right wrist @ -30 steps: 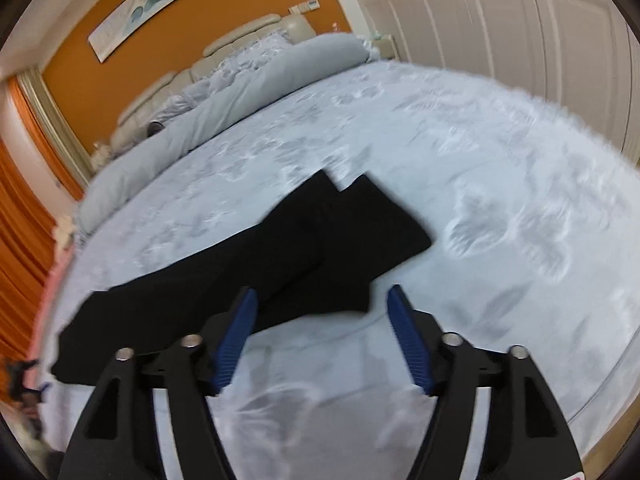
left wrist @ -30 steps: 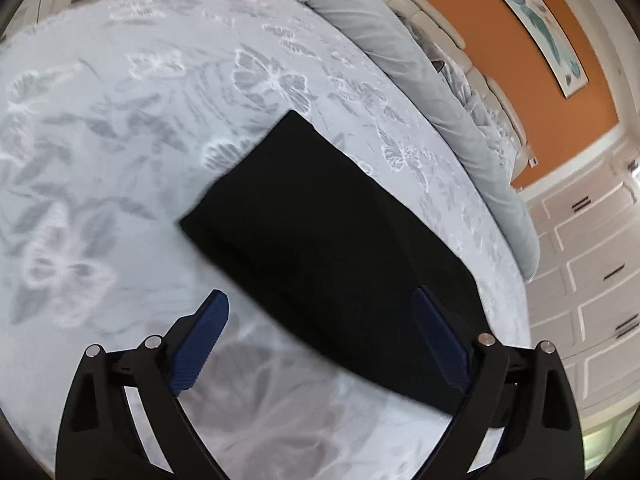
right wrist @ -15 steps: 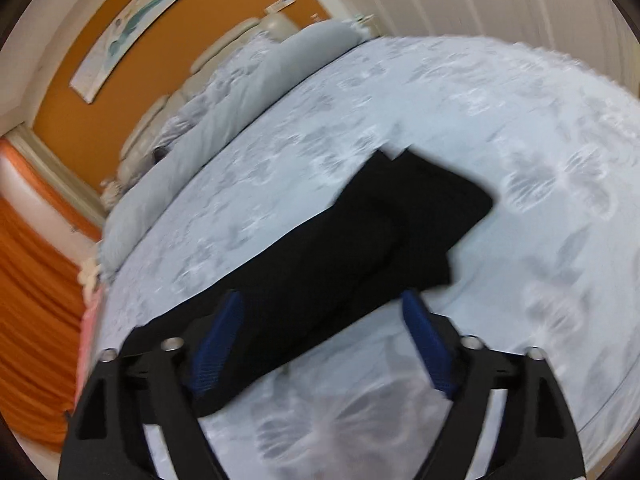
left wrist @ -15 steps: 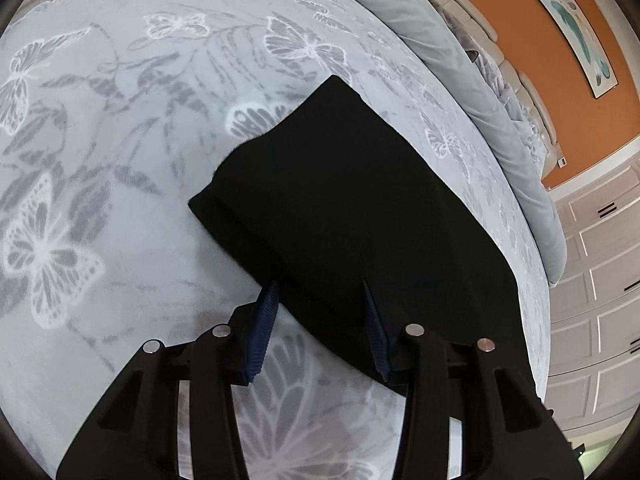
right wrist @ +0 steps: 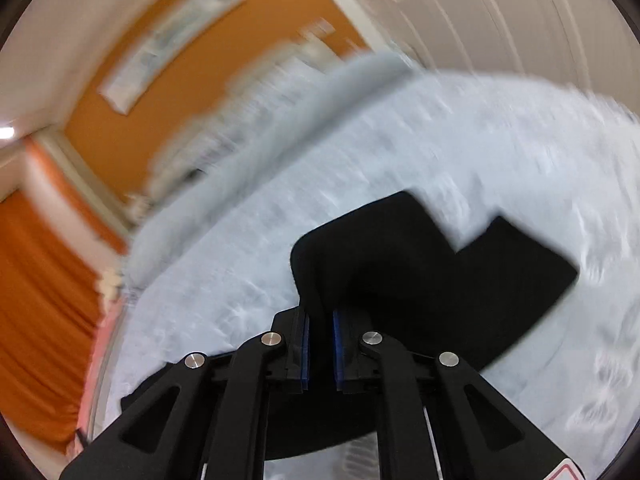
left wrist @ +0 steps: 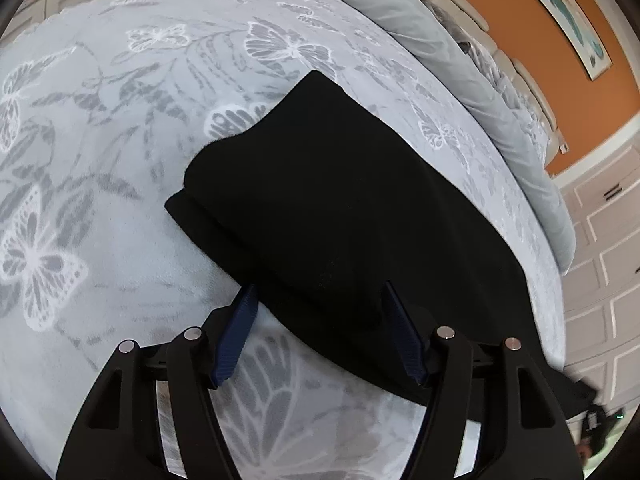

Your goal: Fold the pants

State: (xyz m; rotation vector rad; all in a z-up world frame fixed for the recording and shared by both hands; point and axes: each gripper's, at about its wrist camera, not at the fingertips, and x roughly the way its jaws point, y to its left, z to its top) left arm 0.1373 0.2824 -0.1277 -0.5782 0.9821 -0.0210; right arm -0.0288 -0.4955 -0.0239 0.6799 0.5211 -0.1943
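Now, right gripper (right wrist: 320, 336): jaws just closed, pinching pants (right wrist: 420, 264) fold, centre frame.
Left gripper (left wrist: 320, 328): jaws just reopened, astride pants (left wrist: 340, 200) edge on bed (left wrist: 100, 160).

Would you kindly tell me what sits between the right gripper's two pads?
A pinched fold of the black pants fills the right gripper, seen in the right wrist view.

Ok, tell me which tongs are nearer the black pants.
Right. The right tongs have just closed, pinching the black pants; the left tongs have just been opening and straddle the waist end, pads not pressing.
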